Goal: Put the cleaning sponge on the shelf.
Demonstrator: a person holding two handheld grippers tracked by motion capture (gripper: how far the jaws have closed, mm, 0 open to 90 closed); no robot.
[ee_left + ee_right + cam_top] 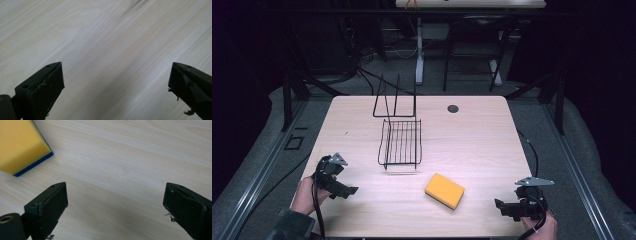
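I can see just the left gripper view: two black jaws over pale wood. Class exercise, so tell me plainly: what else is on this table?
Observer: A yellow sponge lies flat near the front edge, right of centre.
Operator: Is it plain yellow?
Observer: No. The right gripper view shows a blue layer along its underside.
Operator: Anything else?
Observer: A black wire rack stands mid-table, behind the sponge and apart from it.
Operator: Where is the other gripper?
Observer: The right gripper is at the front right corner, jaws wide apart with nothing between them, like the left gripper.
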